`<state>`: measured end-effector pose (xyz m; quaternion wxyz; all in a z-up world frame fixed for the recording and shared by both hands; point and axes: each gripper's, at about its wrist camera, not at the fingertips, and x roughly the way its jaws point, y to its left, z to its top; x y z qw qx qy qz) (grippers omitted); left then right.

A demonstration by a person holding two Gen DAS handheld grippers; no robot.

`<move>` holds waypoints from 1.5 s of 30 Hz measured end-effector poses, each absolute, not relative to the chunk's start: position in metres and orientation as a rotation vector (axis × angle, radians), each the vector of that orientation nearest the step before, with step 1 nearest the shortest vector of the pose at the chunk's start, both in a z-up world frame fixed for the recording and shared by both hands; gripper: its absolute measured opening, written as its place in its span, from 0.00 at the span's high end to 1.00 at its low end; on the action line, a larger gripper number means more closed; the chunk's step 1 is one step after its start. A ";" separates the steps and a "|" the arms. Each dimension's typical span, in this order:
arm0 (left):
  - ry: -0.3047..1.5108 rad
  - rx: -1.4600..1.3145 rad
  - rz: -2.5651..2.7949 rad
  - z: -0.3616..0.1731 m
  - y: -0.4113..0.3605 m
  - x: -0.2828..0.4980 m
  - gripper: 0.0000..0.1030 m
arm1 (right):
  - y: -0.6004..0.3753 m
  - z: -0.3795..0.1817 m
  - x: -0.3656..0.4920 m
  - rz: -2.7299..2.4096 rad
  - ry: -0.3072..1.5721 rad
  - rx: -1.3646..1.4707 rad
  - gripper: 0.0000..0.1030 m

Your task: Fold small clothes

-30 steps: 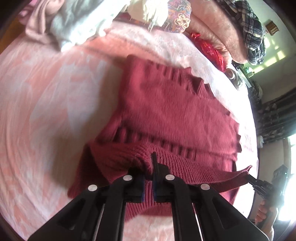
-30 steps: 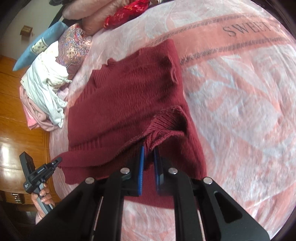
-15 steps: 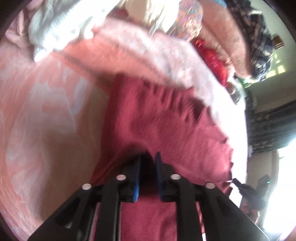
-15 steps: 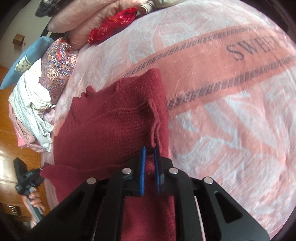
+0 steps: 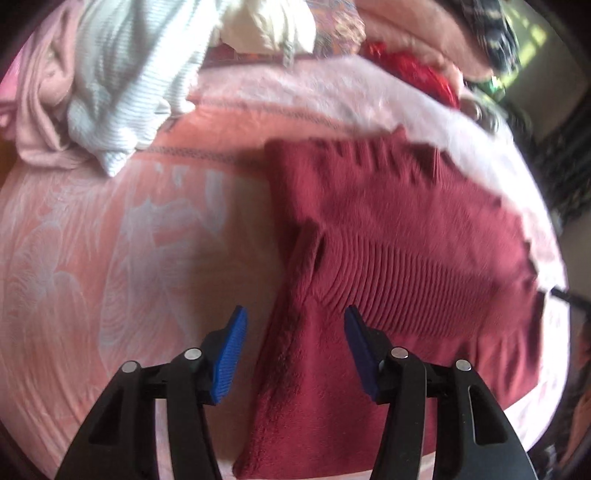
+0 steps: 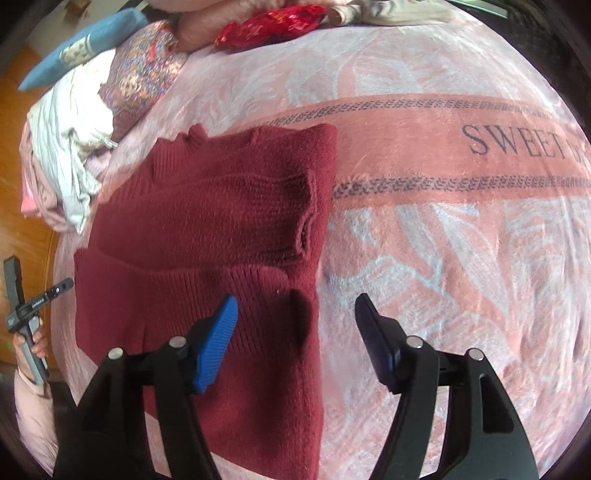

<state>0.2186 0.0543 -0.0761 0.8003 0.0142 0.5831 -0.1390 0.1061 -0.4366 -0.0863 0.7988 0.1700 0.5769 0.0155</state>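
A dark red knitted sweater (image 5: 399,258) lies folded over on the pink patterned blanket (image 5: 110,258); its ribbed hem lies across the upper body. It also shows in the right wrist view (image 6: 207,229). My left gripper (image 5: 295,332) is open, its blue pads either side of the sweater's left folded edge, holding nothing. My right gripper (image 6: 295,325) is open over the sweater's right edge, empty. The left gripper shows at the far left of the right wrist view (image 6: 26,314).
A heap of white and pale pink clothes (image 5: 110,74) lies at the back left of the bed. Patterned and pink pillows (image 6: 144,74) and a red shiny bag (image 6: 269,22) lie along the head. The blanket carries a "SWEET" band (image 6: 517,144).
Both grippers carried the sweater's lower edge forward over its body, then opened and let it go. The hem now lies flat on the sweater.
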 end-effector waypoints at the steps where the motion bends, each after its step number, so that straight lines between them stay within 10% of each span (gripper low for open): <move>1: 1.249 0.050 -0.298 -0.079 0.052 0.217 0.42 | -0.435 -0.088 0.107 0.040 1.245 0.352 0.29; 8: 1.260 0.125 -0.303 -0.097 0.035 0.215 0.43 | -0.419 -0.108 0.112 0.122 1.320 0.313 0.29; 14: 1.246 0.197 -0.308 -0.105 0.025 0.209 0.76 | -0.404 -0.115 0.112 0.131 1.336 0.197 0.94; 20: 1.212 0.128 -0.332 -0.091 0.034 0.207 0.91 | -0.413 -0.095 0.105 0.184 1.274 0.248 0.95; 45: 0.931 -0.188 -0.286 -0.022 0.040 0.281 0.91 | -0.456 -0.024 0.196 0.137 0.966 0.422 0.95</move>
